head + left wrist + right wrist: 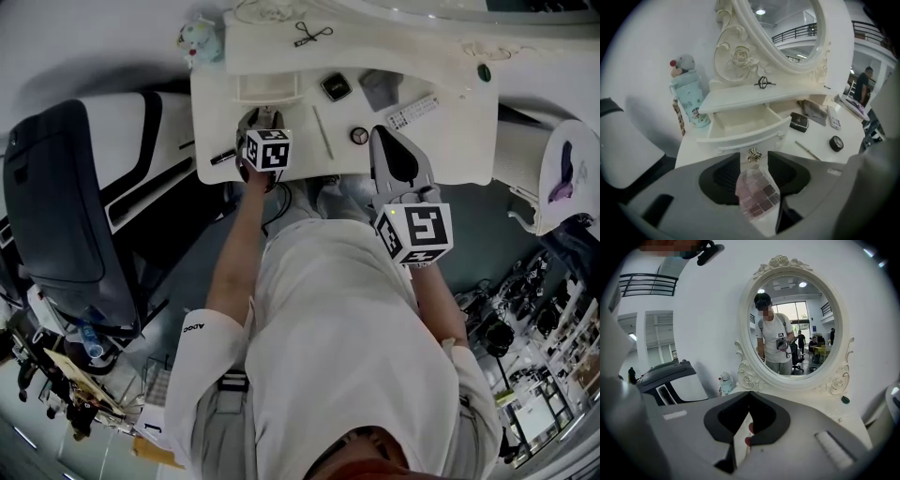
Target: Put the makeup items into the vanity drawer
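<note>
Here the left gripper (753, 165) held its jaws wide, the eyeshadow palette (757, 196) loose between them just before the open drawer (746, 136), seemingly poised for the drop. The right gripper (749, 420), jaws pressed together on nothing, idled above the vanity top (455, 141).

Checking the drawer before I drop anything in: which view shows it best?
The left gripper view: the drawer is pulled out, inside plainly visible. The head view shows it small, from above. The right gripper view does not show it.

Vanity (820, 137) smooth white; drawer knob (754, 154) probably metal.
</note>
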`<state>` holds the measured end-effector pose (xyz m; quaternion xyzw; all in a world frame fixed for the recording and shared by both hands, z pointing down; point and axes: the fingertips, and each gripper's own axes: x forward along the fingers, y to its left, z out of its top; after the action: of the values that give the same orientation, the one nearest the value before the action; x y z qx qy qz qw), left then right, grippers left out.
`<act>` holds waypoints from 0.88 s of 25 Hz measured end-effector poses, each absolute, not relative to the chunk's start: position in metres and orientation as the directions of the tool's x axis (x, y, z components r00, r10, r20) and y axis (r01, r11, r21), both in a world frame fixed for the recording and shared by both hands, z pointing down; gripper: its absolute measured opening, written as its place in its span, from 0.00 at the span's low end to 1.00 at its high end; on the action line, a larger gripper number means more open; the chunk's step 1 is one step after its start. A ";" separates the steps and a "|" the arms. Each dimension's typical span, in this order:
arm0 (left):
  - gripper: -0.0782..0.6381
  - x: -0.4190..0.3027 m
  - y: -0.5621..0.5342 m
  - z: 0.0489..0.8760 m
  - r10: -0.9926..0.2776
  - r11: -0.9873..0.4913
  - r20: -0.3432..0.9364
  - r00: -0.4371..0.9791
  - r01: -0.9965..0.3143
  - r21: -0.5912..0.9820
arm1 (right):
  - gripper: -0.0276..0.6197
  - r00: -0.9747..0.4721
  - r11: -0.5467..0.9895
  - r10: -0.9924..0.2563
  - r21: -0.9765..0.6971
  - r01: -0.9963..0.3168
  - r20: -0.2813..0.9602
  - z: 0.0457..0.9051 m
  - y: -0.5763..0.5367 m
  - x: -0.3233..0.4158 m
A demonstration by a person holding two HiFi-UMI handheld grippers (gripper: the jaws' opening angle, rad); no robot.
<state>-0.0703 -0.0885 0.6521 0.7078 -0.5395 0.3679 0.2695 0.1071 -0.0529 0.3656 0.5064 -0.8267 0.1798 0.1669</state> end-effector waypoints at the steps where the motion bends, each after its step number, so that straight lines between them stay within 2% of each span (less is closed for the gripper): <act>1: 0.38 -0.071 -0.087 0.645 -0.567 -0.320 0.808 0.161 -0.947 -0.036 | 0.05 -0.433 0.423 -0.778 -0.129 -0.897 0.456 0.365 -0.053 0.107; 5: 0.35 -0.074 -0.085 0.627 -0.514 -0.557 0.829 0.221 -0.821 -0.127 | 0.05 -0.439 0.427 -0.778 -0.133 -0.894 0.449 0.364 -0.054 0.103; 9: 0.31 -0.087 -0.088 0.626 -0.442 -0.707 0.857 0.263 -0.690 -0.153 | 0.05 -0.440 0.428 -0.781 -0.133 -0.894 0.443 0.362 -0.055 0.097; 13: 0.27 -0.093 -0.091 0.626 -0.370 -0.844 0.889 0.271 -0.498 -0.199 | 0.05 -0.433 0.422 -0.785 -0.129 -0.897 0.444 0.361 -0.060 0.094; 16: 0.28 -0.093 -0.087 0.626 -0.287 -0.911 0.914 0.287 -0.377 -0.167 | 0.05 -0.422 0.411 -0.790 -0.127 -0.903 0.445 0.361 -0.062 0.089; 22: 0.31 -0.086 -0.095 0.612 -0.193 -0.964 0.921 0.337 -0.241 -0.114 | 0.05 -0.417 0.403 -0.787 -0.133 -0.906 0.455 0.365 -0.067 0.075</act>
<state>-0.0856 -0.0946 0.6120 0.8174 -0.1327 0.5603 0.0212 0.0754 -0.0667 0.3648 0.5150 -0.8216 0.1829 0.1623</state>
